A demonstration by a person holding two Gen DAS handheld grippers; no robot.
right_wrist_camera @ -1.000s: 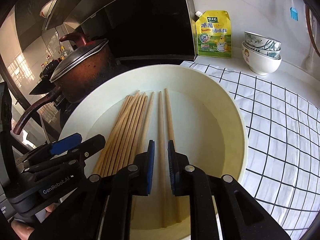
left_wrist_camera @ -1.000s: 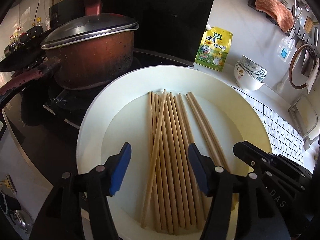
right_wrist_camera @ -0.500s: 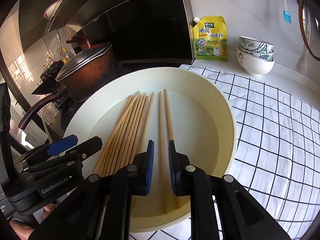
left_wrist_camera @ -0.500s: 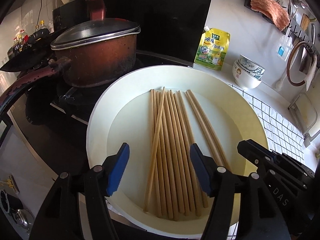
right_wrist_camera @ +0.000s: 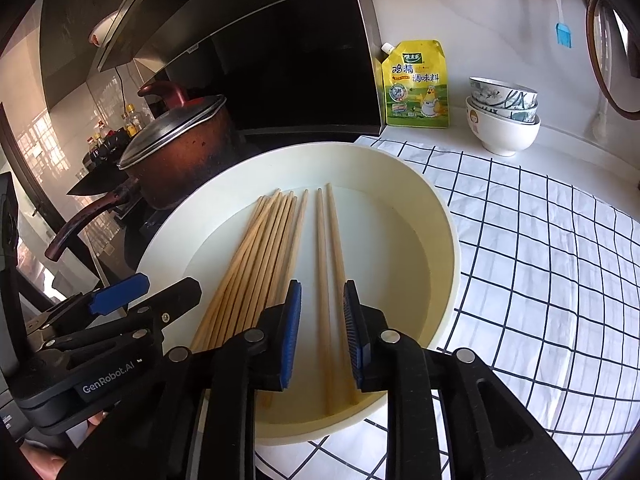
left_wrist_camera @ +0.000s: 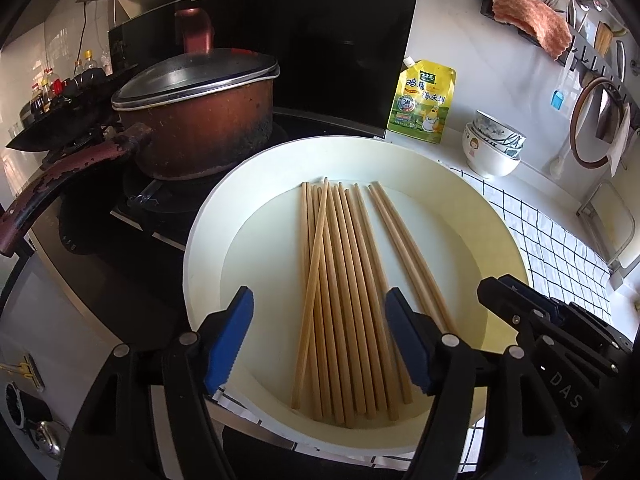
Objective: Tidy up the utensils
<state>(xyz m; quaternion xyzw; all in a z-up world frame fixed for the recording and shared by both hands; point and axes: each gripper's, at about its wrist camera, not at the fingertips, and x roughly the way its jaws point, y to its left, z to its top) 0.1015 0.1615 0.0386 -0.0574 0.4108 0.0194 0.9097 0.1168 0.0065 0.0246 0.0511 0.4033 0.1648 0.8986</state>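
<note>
1. I have the chopsticks point(left_wrist_camera: 344, 292) lying in the cream basin point(left_wrist_camera: 208, 216), which sits on the checked cloth point(right_wrist_camera: 540, 248) right of the stove. Most form a fan-shaped bundle on the left; a separate pair point(right_wrist_camera: 330, 264) lies just right of it.
2. My right gripper point(right_wrist_camera: 322, 332) is narrow and its jaws are opening; the pair shows between the pads, but I judge the pads are not pressing on it.
3. My left gripper point(left_wrist_camera: 320, 340) is wide and its jaws are opening, hovering over the near ends of the bundle with nothing gripped.
4. To do this step well, I would lower the right jaws squarely astride the pair near its thick ends and close on both sticks together, so neither rolls away.
5. I would keep the left claw clear of the one stick point(left_wrist_camera: 316, 264) crossing the bundle at a slant, since nudging it could scatter the rest.
6. Readable writing: "GenRobot.AI" on the left gripper's body in the right view, "DAS" on the right gripper's body in the left view.
7. The yellow pouch point(right_wrist_camera: 416, 84) against the far wall bears Chinese characters for chicken-essence seasoning; its smaller print is too fine to read.
</note>
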